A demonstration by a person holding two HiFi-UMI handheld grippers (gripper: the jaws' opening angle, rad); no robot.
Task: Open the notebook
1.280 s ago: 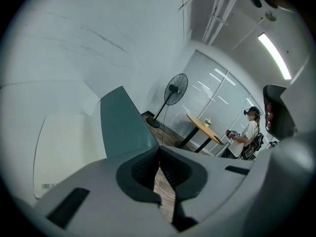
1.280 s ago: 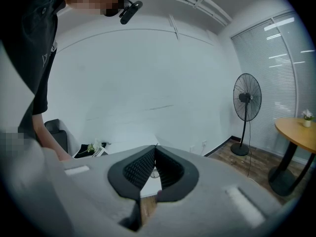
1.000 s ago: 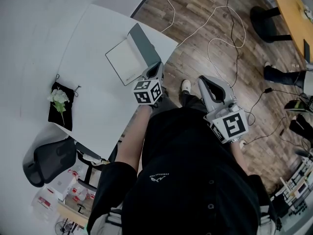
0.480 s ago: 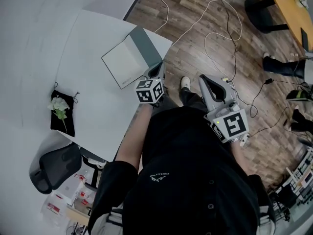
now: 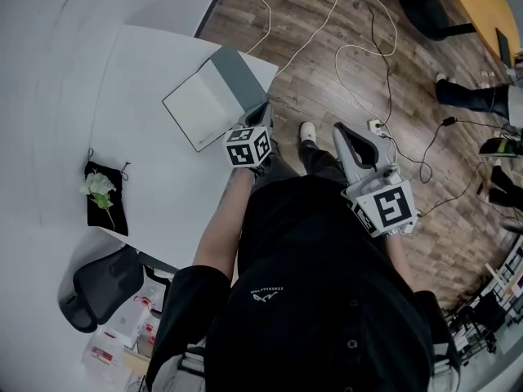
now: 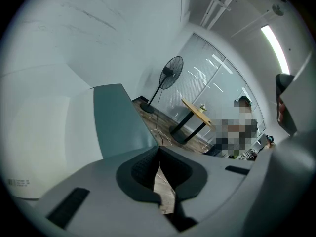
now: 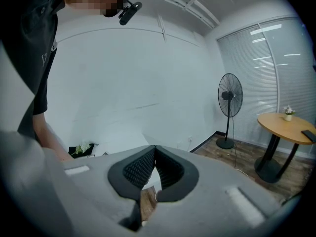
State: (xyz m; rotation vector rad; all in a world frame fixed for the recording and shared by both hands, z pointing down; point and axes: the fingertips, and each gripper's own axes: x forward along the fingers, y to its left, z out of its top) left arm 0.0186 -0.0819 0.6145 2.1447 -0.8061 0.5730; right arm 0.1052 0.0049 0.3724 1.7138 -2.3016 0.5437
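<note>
Little has been shifted over the last second: only the head view has been swung slightly, so that the surface (image 5: 139, 162) is seen a little further left, while both arms have been kept where they were.

The notebook (image 5: 203, 104) is seen already lying open at the near corner of the surface, white page up. Its grey-green cover (image 5: 237, 76) is turned out towards the edge beside the floor (image 5: 327, 23).

The left hand-held gripper (image 5: 261, 114) is held just beside the notebook's near corner. In the left gripper view its jaws are pressed together with nothing between them, and the cover (image 6: 118, 122) is seen rising just ahead. The right hand-held gripper (image 5: 347, 137) is held well apart from the notebook, over the floor. Its jaws are likewise closed on nothing.

The task is judged to be done, or nearly so.

Some risk can be judged from here. The cover appears tilted up and not fully flat, so it could be dropped back shut if left unpressed. The notebook is placed close to the surface's edge, so it could be nudged over onto the floor if the left hand-held gripper is swung carelessly when drawn away. Contact with the cover's corner should be avoided for the same reason.
</note>
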